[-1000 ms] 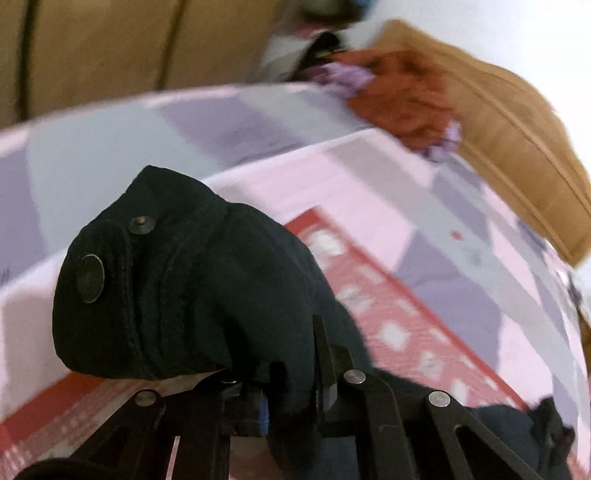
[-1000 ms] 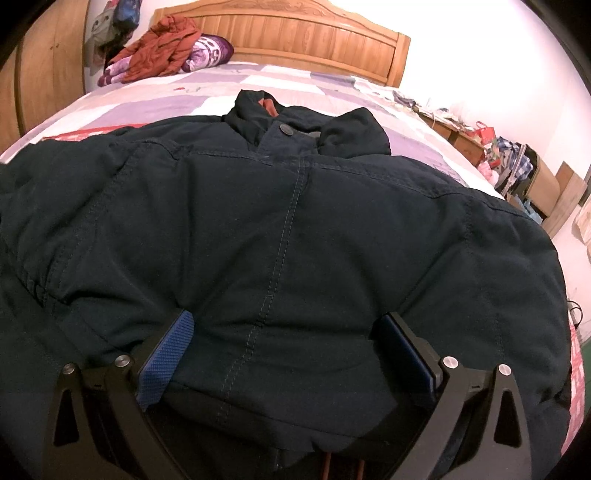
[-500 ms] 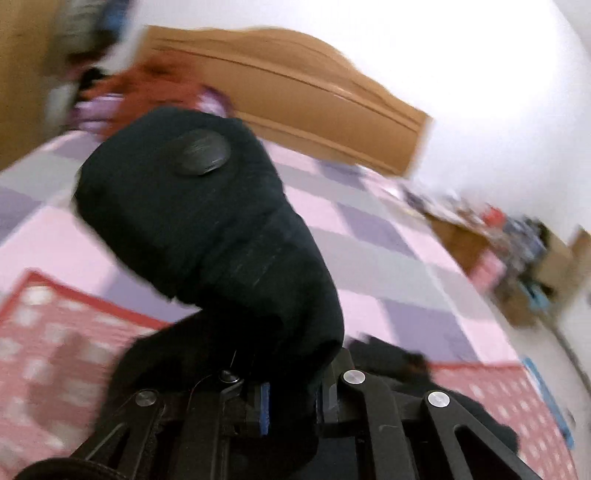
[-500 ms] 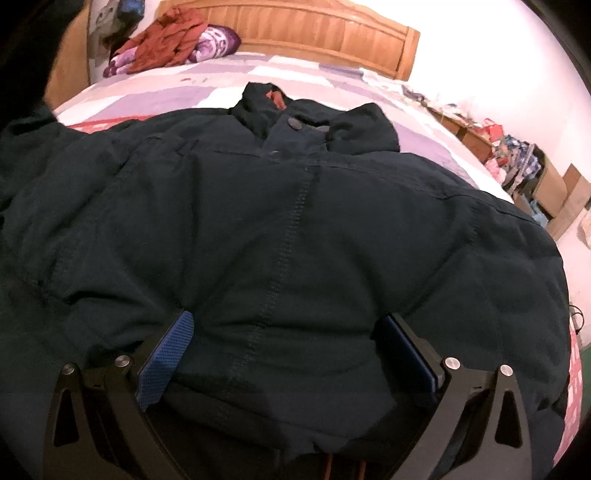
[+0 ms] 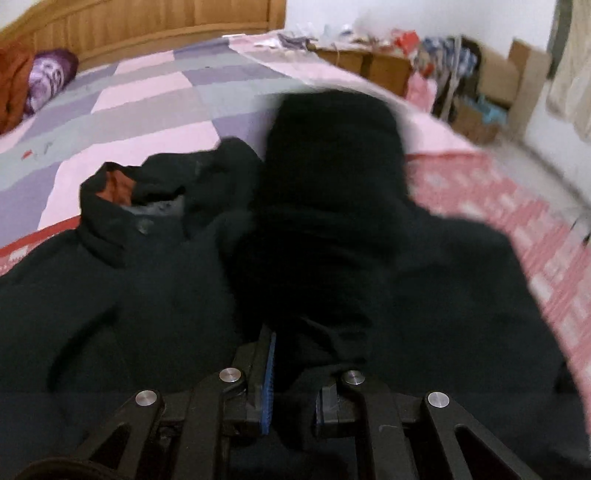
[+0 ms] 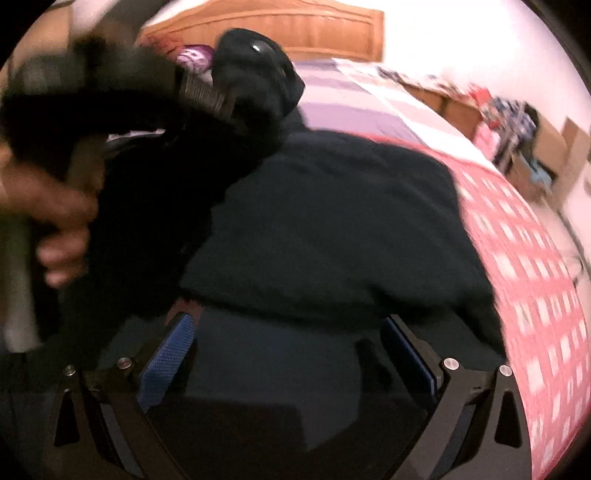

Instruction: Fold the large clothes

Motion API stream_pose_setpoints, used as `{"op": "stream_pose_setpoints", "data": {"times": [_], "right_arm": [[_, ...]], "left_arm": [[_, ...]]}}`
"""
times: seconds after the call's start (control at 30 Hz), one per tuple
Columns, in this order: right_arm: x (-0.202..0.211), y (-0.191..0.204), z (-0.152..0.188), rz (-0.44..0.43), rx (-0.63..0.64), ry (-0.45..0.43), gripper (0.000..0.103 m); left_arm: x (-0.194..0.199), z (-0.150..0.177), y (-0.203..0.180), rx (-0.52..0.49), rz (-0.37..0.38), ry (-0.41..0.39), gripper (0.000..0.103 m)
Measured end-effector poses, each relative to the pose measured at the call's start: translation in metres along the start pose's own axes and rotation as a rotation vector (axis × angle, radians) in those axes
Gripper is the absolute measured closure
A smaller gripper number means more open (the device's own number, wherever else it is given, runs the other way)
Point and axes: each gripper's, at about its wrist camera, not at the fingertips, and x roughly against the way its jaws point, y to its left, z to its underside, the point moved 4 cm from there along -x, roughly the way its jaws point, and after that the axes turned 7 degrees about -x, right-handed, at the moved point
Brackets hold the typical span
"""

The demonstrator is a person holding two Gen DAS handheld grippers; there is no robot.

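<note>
Bedroom setting: a bed with a pink-and-lilac checked quilt (image 5: 155,92), wooden headboard (image 5: 140,26) at 11 o'clock, cluttered boxes (image 5: 495,81) at 2 o'clock. A dark jacket (image 6: 332,229) lies spread across the quilt, its collar (image 5: 122,192) toward the headboard at 10 o'clock in the left view.

Left gripper (image 5: 291,376): clenched on a sleeve cuff (image 5: 332,155) of the jacket, which stands up from the jaws at 12 o'clock over the jacket body. Right view confirms the cuff (image 6: 258,74), with its snap button, carried over the garment at 11 o'clock. Right gripper (image 6: 288,354): jaws spread wide, holding nothing, low over the jacket near its hem. Both views are motion-blurred.

Assessment: the step in hand appears to be folding the sleeve inward across the chest. Recommended: lay the cuff flat, parallel to the side seam, without twisting; release only once the fabric rests. The free right gripper could pin the body to prevent dragging. Padded fabric is likely to spring back; press the fold.
</note>
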Motion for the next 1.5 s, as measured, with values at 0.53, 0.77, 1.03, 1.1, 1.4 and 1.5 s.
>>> {"op": "stream_pose_setpoints", "data": {"times": [0.53,0.77,1.03,1.1,1.4,1.5], "right_arm": [[0.054,-0.098,0.004,0.078,-0.156,-0.07,0.0],[0.049,-0.094,-0.048,0.031,-0.216,-0.116,0.0],[0.0,-0.033,-0.144,-0.034,-0.103,-0.137,0.0],[-0.022,-0.021,-0.155,-0.014,-0.081,-0.076,0.0],[-0.042,-0.005,-0.131,-0.068,-0.077,0.018,0.071],[-0.053,-0.024,-0.104,-0.039,-0.17,0.078,0.068]], "left_arm": [[0.061,0.017,-0.052,-0.039,0.122,-0.092,0.034],[0.115,0.073,0.034,0.065,-0.089,-0.061,0.034],[0.137,0.102,0.155,0.259,-0.351,-0.025,0.033],[0.128,0.11,0.182,0.316,-0.395,0.013,0.031],[0.093,0.169,0.222,0.448,-0.335,0.13,0.028],[0.092,0.179,0.225,0.438,-0.337,0.155,0.027]]}}
